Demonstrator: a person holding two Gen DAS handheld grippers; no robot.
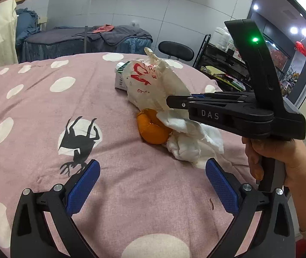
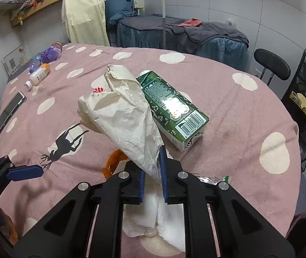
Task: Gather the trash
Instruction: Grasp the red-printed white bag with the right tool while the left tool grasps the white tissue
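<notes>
Pinching the near corner of the crumpled paper bag point(image 2: 122, 116), the right gripper point(image 2: 153, 172) is clenched; light, soft paper tears easily, lying left of the green carton point(image 2: 174, 111); left gripper point(image 1: 153, 185) released

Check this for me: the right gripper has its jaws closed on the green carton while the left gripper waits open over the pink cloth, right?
Not quite. The right gripper is closed on the crumpled paper bag, not the green carton, which lies untouched beside it in the right wrist view. The left gripper is indeed open over the pink cloth.
</notes>
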